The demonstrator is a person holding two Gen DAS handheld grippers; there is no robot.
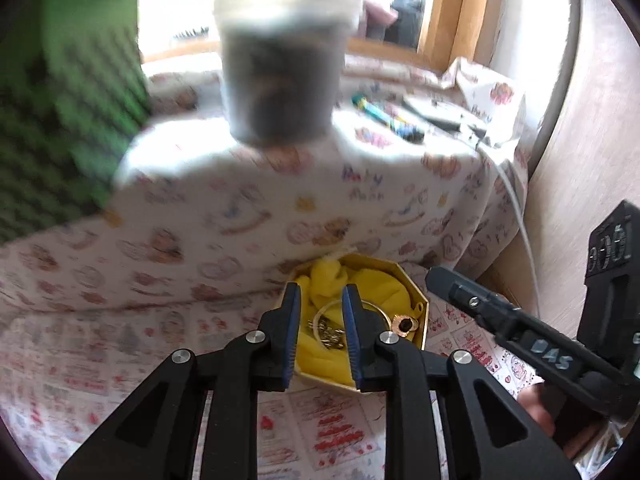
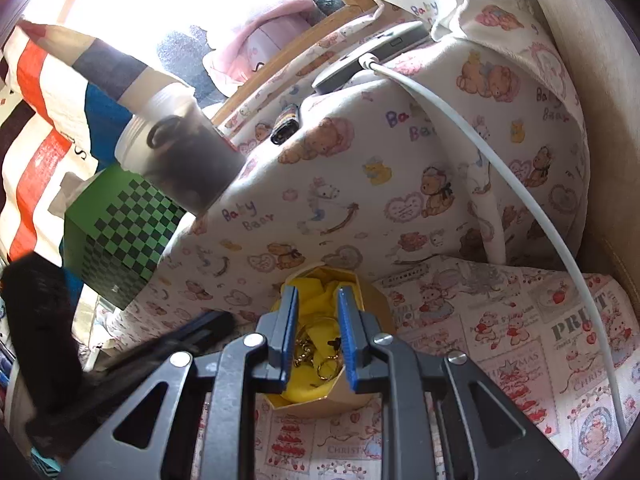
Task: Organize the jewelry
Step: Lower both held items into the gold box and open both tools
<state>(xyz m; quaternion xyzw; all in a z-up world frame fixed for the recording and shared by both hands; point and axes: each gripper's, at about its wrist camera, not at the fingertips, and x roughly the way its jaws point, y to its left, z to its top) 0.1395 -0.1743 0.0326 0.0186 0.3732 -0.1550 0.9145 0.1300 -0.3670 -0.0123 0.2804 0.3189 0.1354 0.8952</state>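
A gold octagonal jewelry box (image 1: 422, 322) lined with yellow cloth lies on the printed bedsheet. Inside are a gold bangle (image 1: 380, 308), a gold chain piece (image 1: 330, 332) and a round copper-coloured piece (image 1: 405, 325). My left gripper (image 1: 321, 300) is open, its fingertips just over the box, holding nothing. The box also shows in the right wrist view (image 2: 374, 300), with gold chains and rings (image 2: 316, 354) on the yellow cloth. My right gripper (image 2: 317, 300) is open and empty, hovering over the box. The right gripper's body shows in the left wrist view (image 1: 520, 332).
A dark jar with a white lid (image 1: 280, 64) stands on a bear-print pillow (image 2: 400, 168). A green checkered box (image 2: 120, 232) sits to the left. A white cable (image 2: 520, 200) runs to a grey device (image 2: 372, 52). A dark tube (image 2: 285, 126) lies on the pillow.
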